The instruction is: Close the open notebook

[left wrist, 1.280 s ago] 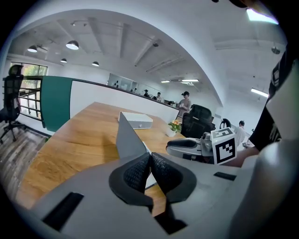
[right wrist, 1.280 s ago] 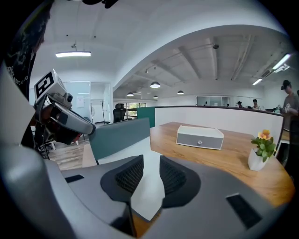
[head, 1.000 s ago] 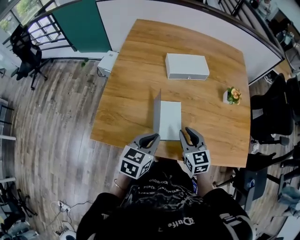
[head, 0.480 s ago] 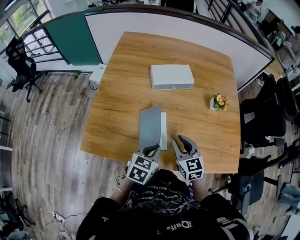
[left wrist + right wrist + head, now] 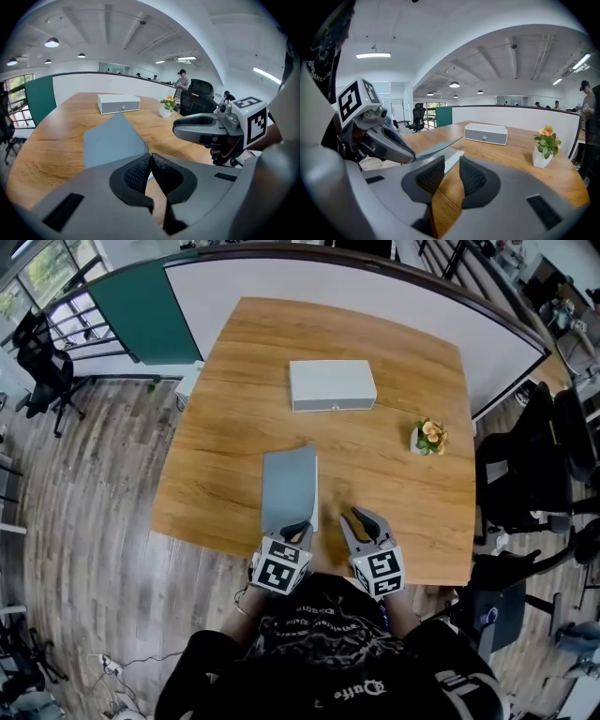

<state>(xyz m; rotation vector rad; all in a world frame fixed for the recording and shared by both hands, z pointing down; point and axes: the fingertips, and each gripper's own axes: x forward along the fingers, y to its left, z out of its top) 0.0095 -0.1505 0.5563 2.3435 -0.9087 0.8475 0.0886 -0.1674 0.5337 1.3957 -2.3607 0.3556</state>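
Note:
The notebook (image 5: 289, 488) lies near the front edge of the wooden table (image 5: 234, 409). Its grey cover (image 5: 112, 140) is almost down over the white pages (image 5: 453, 160), still raised a little at a slant, and a thin white strip shows along the right side. My left gripper (image 5: 298, 529) is shut with nothing between its pads, its tip right at the cover's near edge. My right gripper (image 5: 362, 515) hovers open and empty just right of the notebook, apart from it. In the right gripper view the left gripper (image 5: 389, 140) shows at the cover's lifted edge.
A white box (image 5: 332, 384) sits at the middle back of the table. A small potted plant (image 5: 429, 437) stands at the right. Office chairs (image 5: 525, 474) stand off the table's right side, and a low white partition (image 5: 281, 277) runs behind the table.
The grey cover swung from upright over to the right and down, nearly onto the pages. My left gripper followed it rightward and lower. The right gripper shifted slightly left.

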